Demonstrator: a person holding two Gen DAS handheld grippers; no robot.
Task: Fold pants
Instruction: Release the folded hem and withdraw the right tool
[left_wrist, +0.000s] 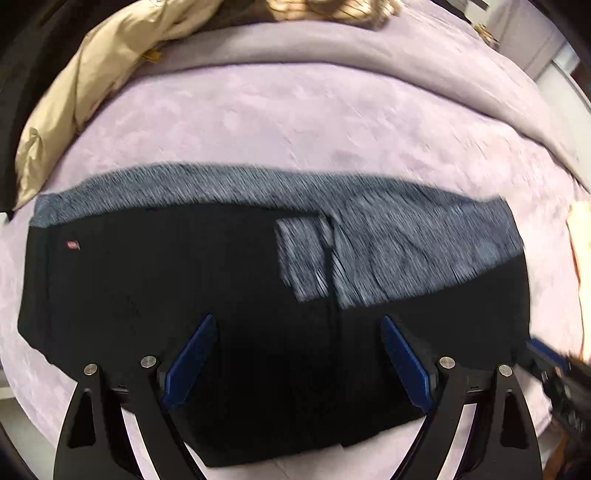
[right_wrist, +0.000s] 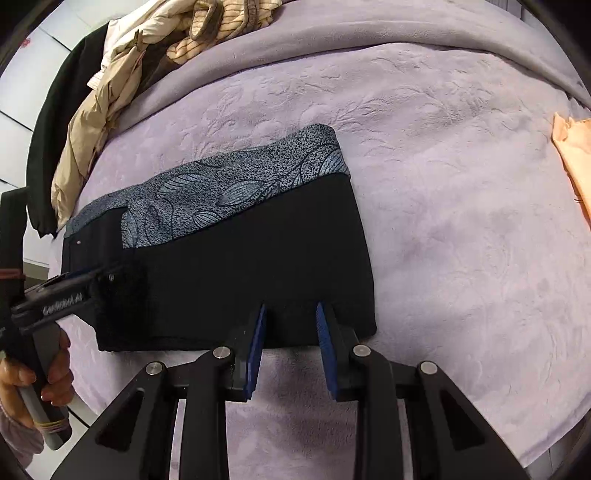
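Black pants (right_wrist: 236, 280) with a grey leaf-patterned band (right_wrist: 243, 181) lie folded into a compact rectangle on the lilac bedspread (right_wrist: 443, 221). They also show in the left wrist view (left_wrist: 184, 280), blurred. My left gripper (left_wrist: 297, 321) hovers over the pants with blue pads wide apart and nothing between them. It shows at the left of the right wrist view (right_wrist: 74, 280). My right gripper (right_wrist: 290, 306) is open, its fingertips at the near edge of the folded pants, holding nothing. Its tip shows in the left wrist view (left_wrist: 543, 354).
A beige jacket (right_wrist: 85, 147) and a pile of other clothes (right_wrist: 221, 26) lie at the bed's far left. A peach cloth (right_wrist: 574, 162) lies at the right edge. A hand (right_wrist: 33, 380) holds the left gripper's handle.
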